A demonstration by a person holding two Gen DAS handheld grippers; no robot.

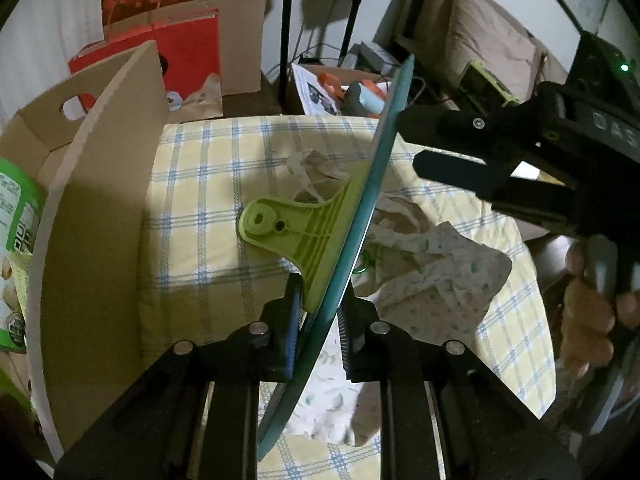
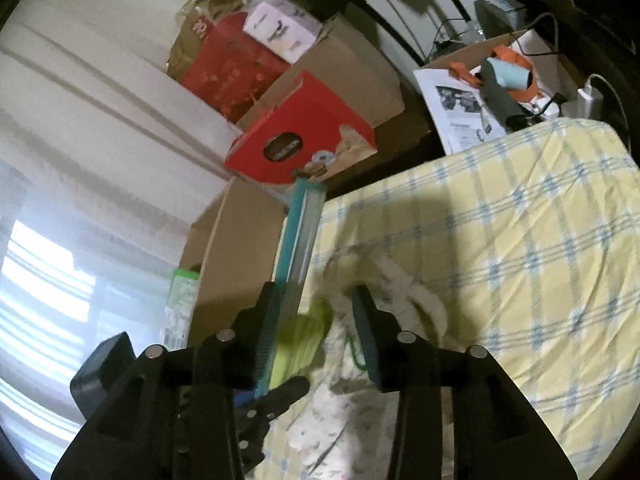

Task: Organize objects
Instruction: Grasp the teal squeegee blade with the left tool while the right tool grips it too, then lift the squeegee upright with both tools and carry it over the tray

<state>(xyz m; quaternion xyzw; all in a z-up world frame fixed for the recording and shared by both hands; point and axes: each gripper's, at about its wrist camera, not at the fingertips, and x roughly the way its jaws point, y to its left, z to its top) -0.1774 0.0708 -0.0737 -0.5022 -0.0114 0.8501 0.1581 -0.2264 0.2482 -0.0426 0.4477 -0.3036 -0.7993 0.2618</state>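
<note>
Between the fingers of the left gripper (image 1: 318, 320), seen from the left wrist, stands a long teal-and-green clip (image 1: 352, 216) — the fingers are narrowed onto its lower stretch and hold it above the checked bedspread (image 1: 208, 184). Its long axis runs from the bottom of the view up and to the right, tilted away from the gripper, and its lime handle tab (image 1: 280, 228) juts out to the left toward the cardboard box (image 1: 92, 208). A crumpled patterned cloth (image 1: 432, 256) lies on the bedspread just behind it. The right gripper (image 1: 496, 160) reaches in from the right, near the clip's upper end; its fingers stand apart and I cannot tell that they touch anything. From the right wrist, the same clip (image 2: 298, 236) rises straight ahead along the left finger (image 2: 264, 328) of the right gripper (image 2: 316, 336), whose fingers are set wide with nothing pinched. Here the clip's far tip points toward the open box (image 2: 236, 248) — so the left hand looks the nearer one to carry it there.
</note>
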